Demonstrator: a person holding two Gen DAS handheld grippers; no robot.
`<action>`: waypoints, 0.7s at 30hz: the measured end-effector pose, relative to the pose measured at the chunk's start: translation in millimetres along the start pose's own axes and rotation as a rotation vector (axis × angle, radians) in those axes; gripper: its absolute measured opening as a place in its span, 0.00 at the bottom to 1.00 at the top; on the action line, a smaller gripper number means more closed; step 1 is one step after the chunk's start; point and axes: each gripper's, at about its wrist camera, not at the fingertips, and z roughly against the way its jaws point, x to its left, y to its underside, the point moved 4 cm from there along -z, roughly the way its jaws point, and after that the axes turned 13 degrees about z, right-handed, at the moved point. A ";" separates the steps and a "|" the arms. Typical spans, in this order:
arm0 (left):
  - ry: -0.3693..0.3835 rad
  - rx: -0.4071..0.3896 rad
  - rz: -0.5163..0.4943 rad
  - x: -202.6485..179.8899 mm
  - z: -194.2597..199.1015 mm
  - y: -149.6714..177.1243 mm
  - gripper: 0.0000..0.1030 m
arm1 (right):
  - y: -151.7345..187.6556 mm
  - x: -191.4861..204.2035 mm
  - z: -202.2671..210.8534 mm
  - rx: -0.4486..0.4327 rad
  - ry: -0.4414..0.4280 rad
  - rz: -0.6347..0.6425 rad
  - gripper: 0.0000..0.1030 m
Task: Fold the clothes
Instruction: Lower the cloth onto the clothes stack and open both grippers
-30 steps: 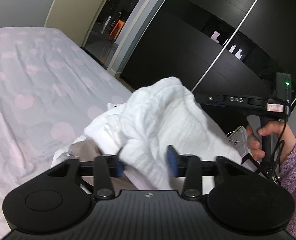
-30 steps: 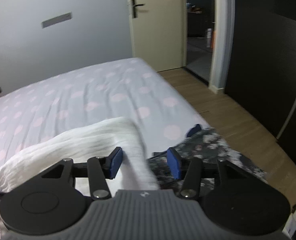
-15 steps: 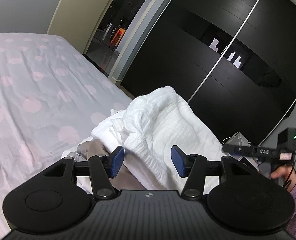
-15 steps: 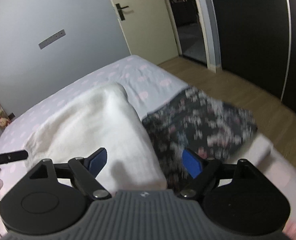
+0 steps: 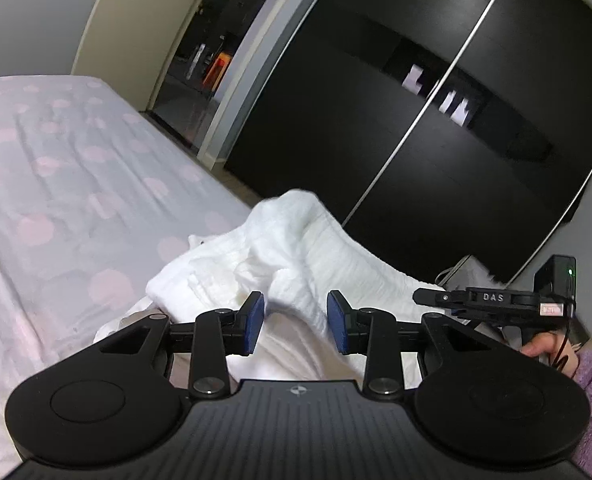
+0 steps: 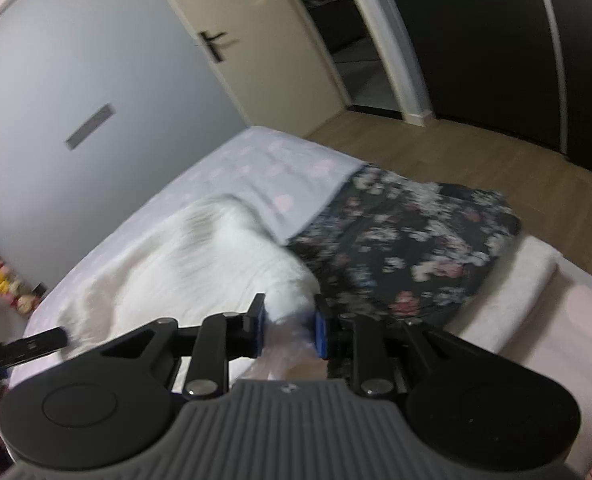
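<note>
Right wrist only: dark floral garment (image 6: 407, 240) on bed (image 6: 256, 152), beside white garment (image 6: 200, 264). Left wrist only: black wardrobe (image 5: 435, 120), "DAS" on right hand-held gripper (image 6: 289, 330). Left hand-held gripper (image 5: 296, 322) just narrowed, pads apart over white cloth. Right just closed, pinching white cloth.

Taking the white garment (image 5: 296, 248) as the landmark, the dotted bed cover (image 5: 56, 184) to its left lies flat and bare toward the door (image 6: 256, 40), giving a gripper free passage there. On its right, the dark floral garment (image 6: 407, 240) lies just beside it, seemingly touching, though blur hides the seam, and a folded white pad (image 6: 527, 264) lies past that at the bed's edge. Beyond the white garment stands the black wardrobe (image 5: 435, 120), with only a strip of wooden floor (image 6: 435, 152) between it and the bed.
</note>
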 end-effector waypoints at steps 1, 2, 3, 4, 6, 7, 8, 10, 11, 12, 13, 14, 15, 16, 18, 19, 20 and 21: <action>-0.017 0.020 -0.001 2.3 -6.1 2.4 0.31 | 2.8 -4.4 -6.4 0.015 0.018 -0.006 0.25; -0.035 0.038 -0.001 5.5 -12.0 5.2 0.31 | 7.1 -8.8 -13.7 0.032 0.035 -0.015 0.25; -0.046 0.049 0.000 9.4 -15.9 7.5 0.31 | 12.1 -12.8 -20.8 0.047 0.044 -0.032 0.25; -0.052 0.055 0.001 13.7 -18.5 9.6 0.31 | 17.1 -15.9 -26.7 0.056 0.047 -0.047 0.25; -0.061 0.064 0.004 21.9 -21.9 13.1 0.32 | 25.5 -20.4 -37.0 0.066 0.045 -0.077 0.25; -0.059 0.063 0.006 24.9 -20.8 13.9 0.34 | 28.1 -21.1 -39.6 0.067 0.040 -0.088 0.25; -0.054 0.061 0.011 26.5 -18.3 13.6 0.35 | 29.8 -20.5 -40.9 0.066 0.035 -0.091 0.26; -0.038 0.052 0.019 26.9 -11.4 11.9 0.38 | 29.3 -18.1 -38.7 0.060 0.039 -0.079 0.29; -0.027 0.043 0.018 25.9 -7.1 10.8 0.39 | 28.7 -17.8 -36.8 0.053 0.047 -0.071 0.36; -0.016 0.034 0.017 24.9 -2.8 9.7 0.42 | 27.5 -16.9 -32.8 0.040 0.061 -0.063 0.39; -0.004 0.025 0.016 23.8 1.5 8.5 0.43 | 26.2 -15.1 -26.4 0.023 0.071 -0.051 0.41; 0.004 0.026 0.016 22.2 3.7 7.3 0.43 | 24.8 -13.1 -19.7 0.005 0.080 -0.037 0.41; 0.012 0.035 0.015 20.1 4.4 6.7 0.43 | 23.4 -11.1 -12.9 -0.013 0.089 -0.024 0.41; 0.022 0.045 0.012 18.0 5.0 6.6 0.43 | 22.6 -7.1 -4.0 -0.035 0.102 -0.005 0.41; 0.023 0.072 0.006 13.6 2.4 9.4 0.43 | 22.3 3.1 15.2 -0.079 0.121 0.035 0.41; 0.021 0.087 0.002 11.5 0.6 11.1 0.46 | 24.8 10.3 24.6 -0.096 0.118 0.055 0.41; 0.017 0.093 0.002 10.0 -1.5 12.4 0.48 | 27.7 17.7 33.8 -0.112 0.113 0.075 0.41; 0.011 0.095 0.004 9.0 -3.9 13.5 0.48 | 32.5 27.3 40.6 -0.114 0.094 0.103 0.41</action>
